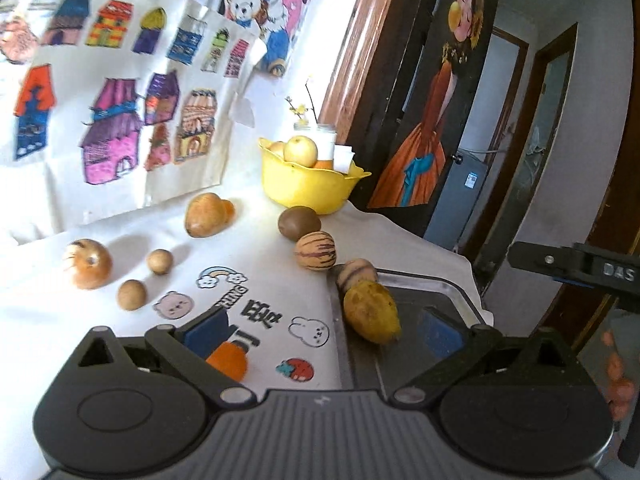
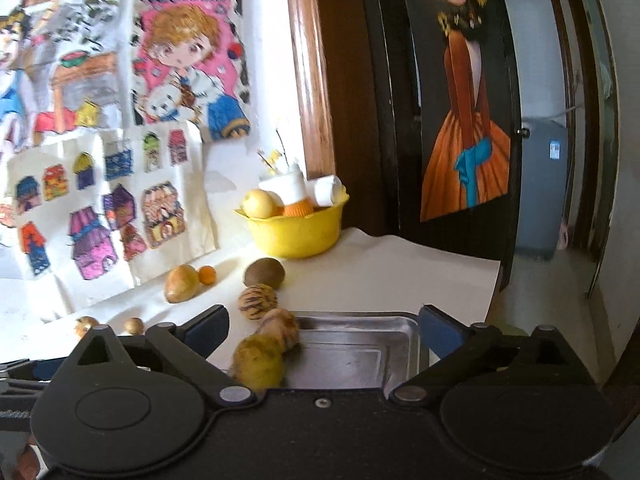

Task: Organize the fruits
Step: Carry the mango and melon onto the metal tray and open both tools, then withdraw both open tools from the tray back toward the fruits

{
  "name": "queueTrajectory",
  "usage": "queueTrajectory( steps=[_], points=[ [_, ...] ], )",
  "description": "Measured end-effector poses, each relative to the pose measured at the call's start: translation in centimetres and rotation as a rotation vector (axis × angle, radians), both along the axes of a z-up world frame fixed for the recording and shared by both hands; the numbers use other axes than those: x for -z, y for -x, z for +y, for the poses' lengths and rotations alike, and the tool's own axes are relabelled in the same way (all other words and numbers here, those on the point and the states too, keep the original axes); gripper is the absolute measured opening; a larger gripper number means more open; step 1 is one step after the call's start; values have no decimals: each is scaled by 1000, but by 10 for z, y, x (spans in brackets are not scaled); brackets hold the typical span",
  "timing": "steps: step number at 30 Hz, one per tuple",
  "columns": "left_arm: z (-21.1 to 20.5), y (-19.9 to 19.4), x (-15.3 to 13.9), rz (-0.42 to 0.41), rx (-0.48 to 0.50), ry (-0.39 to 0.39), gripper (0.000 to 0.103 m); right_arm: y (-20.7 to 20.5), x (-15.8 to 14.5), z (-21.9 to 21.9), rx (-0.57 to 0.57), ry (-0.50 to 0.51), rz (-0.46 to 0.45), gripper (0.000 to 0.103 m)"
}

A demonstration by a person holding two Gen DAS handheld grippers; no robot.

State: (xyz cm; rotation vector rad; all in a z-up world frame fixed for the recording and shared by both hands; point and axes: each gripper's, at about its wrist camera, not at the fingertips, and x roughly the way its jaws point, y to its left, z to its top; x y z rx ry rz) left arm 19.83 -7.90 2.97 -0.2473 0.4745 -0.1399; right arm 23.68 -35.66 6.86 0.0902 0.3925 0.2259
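A metal tray (image 1: 420, 280) (image 2: 360, 354) lies at the table's near right. A yellow mango (image 1: 372, 312) (image 2: 258, 360) and a striped fruit (image 1: 356, 272) (image 2: 282, 328) rest on its left rim. Another striped fruit (image 1: 315, 250) (image 2: 258, 302) and a brown kiwi (image 1: 299, 223) (image 2: 265, 273) lie on the cloth toward a yellow bowl (image 1: 304, 190) (image 2: 296, 232) of fruit. My left gripper (image 1: 324, 332) is open and empty, above the cloth and tray edge, with a small orange (image 1: 228, 360) by its left finger. My right gripper (image 2: 324, 336) is open and empty over the tray.
On the white cloth lie a mango (image 1: 204, 216) (image 2: 182, 283), an onion (image 1: 89, 264), two small round brown fruits (image 1: 159, 261) (image 1: 131, 295) and a small orange (image 2: 207, 275). Drawings hang on the wall behind. The table edge and a doorway are to the right.
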Motion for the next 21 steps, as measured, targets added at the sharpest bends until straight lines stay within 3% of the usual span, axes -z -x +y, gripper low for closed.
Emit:
queueTrajectory(
  steps=[10,21],
  points=[
    [25,57,-7,-15,-35,1,102,81,-5,36,-15,15,-12,102],
    [54,106,0,-32,-43,-122,102,128,25,81,-57,9,42,102]
  ],
)
